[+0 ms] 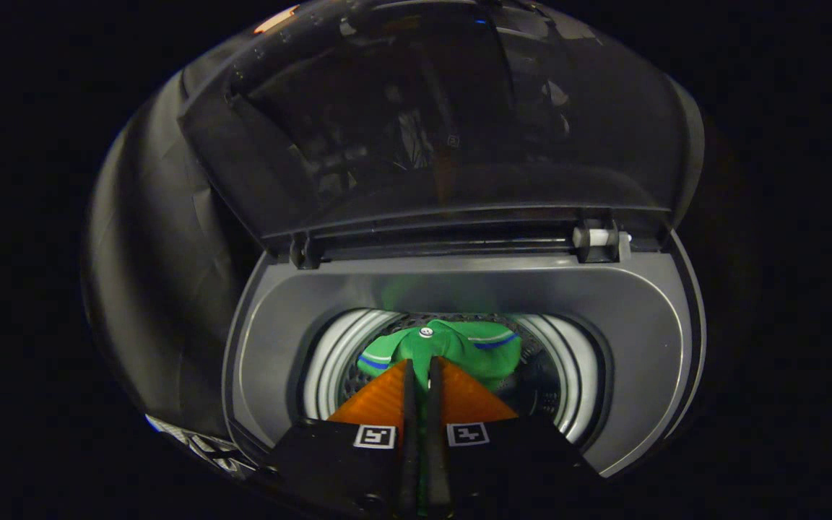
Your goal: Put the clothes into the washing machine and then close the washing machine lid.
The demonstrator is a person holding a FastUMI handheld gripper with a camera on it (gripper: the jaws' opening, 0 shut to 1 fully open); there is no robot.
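Green fabric is the item under inspection: a green garment (459, 350) with blue-and-white striped trim and a small white button lies inside the drum (329, 361) of a top-loading washing machine (279, 325). The garment rests low in the drum opening, bunched rather than spread, with one striped edge toward the left and another toward the right.

Hand-held gripper (422, 368): its two fingers point down into the drum opening and stand nearly together, with a narrow slit between them. The tips meet the near edge of the garment, and a thin strip of green shows in the slit lower down between the fingers. Fabric therefore appears pinched between them; the grip reads as closed on the garment. Each finger carries a square black-and-white marker near its base.

Machine condition: the lid (452, 123) stands open, raised upright behind the drum opening. It is dark, glossy and see-through, with reflections across it. It is hinged along the back edge of the grey top panel (625, 318), and a white hinge pin (601, 237) sits at the right end of that hinge line. The drum wall shows a perforated metal surface below a pale ribbed ring. The grey top panel surrounds the drum opening on all sides.

Surroundings beyond the machine are dark and cannot be made out.
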